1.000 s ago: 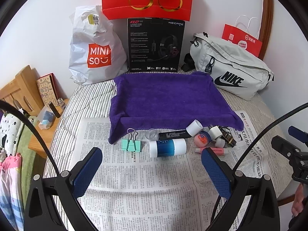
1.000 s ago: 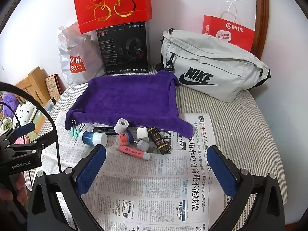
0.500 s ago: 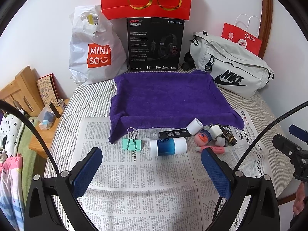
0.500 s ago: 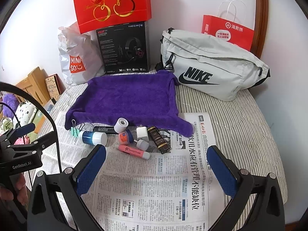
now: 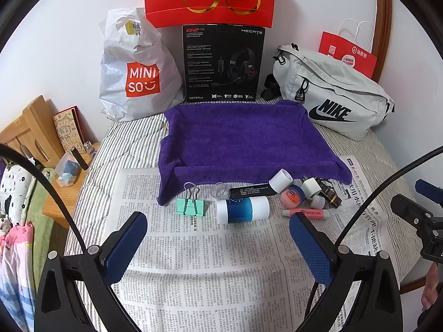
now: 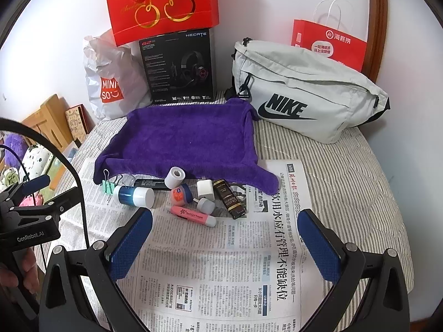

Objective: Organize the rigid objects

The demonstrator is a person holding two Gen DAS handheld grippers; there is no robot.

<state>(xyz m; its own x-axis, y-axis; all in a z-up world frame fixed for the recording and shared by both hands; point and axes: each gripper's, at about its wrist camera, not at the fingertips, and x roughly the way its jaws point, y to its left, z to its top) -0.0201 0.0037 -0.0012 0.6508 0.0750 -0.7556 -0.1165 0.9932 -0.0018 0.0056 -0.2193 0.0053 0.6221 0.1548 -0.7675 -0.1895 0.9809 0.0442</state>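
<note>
Here, both grippers hover over a spread newspaper [image 5: 210, 262] on a striped bed, fingers spread wide and holding nothing: the left gripper [image 5: 218, 244] with its blue-padded fingers [image 5: 126, 244], and the right gripper [image 6: 225, 244] to its right.

A row of small rigid items lies on the paper along the near edge of a purple terry towel [image 5: 243, 138]. From the left: a mint-green binder clip [image 5: 191, 206], a small clear plastic cup [image 5: 218, 189], a blue cylindrical bottle with white ends [image 5: 243, 209] lying on its side, and a flat black stick-shaped case [image 5: 253, 190] just behind it. Further right sit a small white roll [image 6: 175, 176], a round orange-and-blue tin [image 6: 181, 193], a white cube-shaped charger plug [image 6: 205, 188], a small grey-capped bottle [image 6: 206, 204], a pink tube with a white cap [image 6: 193, 215] and a dark brown box with gold lettering [image 6: 230, 198].

The towel itself is bare. At its far right lies a grey Nike waist bag [image 6: 304, 99].
</note>
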